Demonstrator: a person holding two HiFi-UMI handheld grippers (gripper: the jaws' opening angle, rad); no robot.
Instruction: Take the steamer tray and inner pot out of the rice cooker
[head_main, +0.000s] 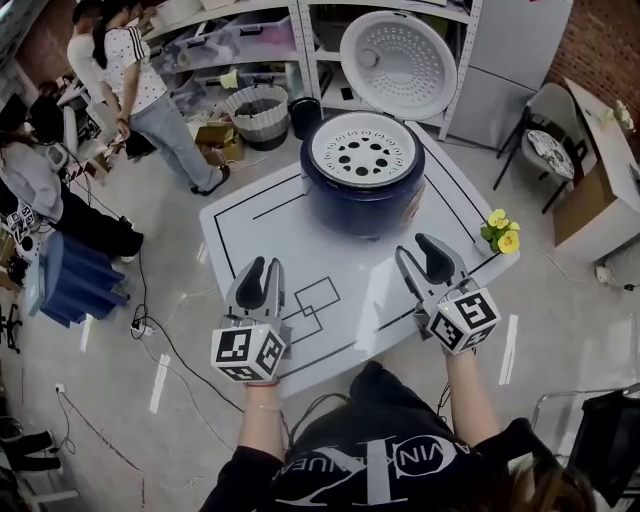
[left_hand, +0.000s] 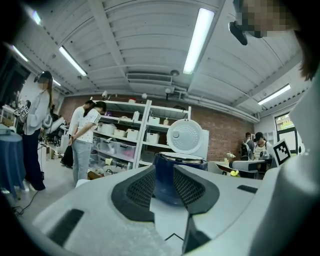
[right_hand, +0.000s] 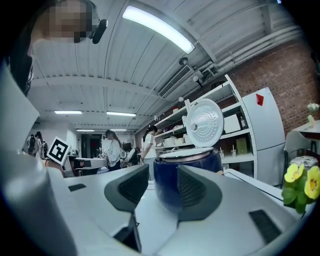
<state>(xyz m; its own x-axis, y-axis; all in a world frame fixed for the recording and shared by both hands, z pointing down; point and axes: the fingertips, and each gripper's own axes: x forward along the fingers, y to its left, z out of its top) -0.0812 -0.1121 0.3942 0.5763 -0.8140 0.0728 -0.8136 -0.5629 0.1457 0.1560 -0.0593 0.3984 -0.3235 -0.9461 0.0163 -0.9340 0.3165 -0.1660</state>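
Note:
A dark blue rice cooker (head_main: 362, 190) stands at the far side of the white table (head_main: 240, 225), its round lid (head_main: 398, 62) swung up. The white steamer tray (head_main: 358, 150), pierced with holes, sits in its mouth and hides the inner pot. My left gripper (head_main: 262, 283) hovers near the table's front left, jaws a little apart and empty. My right gripper (head_main: 424, 258) is at the front right, jaws wider and empty. Both point at the cooker from short of it. The left gripper view frames the cooker (left_hand: 180, 161) between the jaws; the right gripper view shows the cooker (right_hand: 207, 161) and lid (right_hand: 202, 122).
Yellow flowers (head_main: 500, 232) stand at the table's right edge, close to my right gripper. Black lines mark the tabletop. Shelving (head_main: 250, 40) and a basket (head_main: 257, 112) lie behind the table. People (head_main: 140, 80) stand at the far left. A chair (head_main: 550, 140) is at the right.

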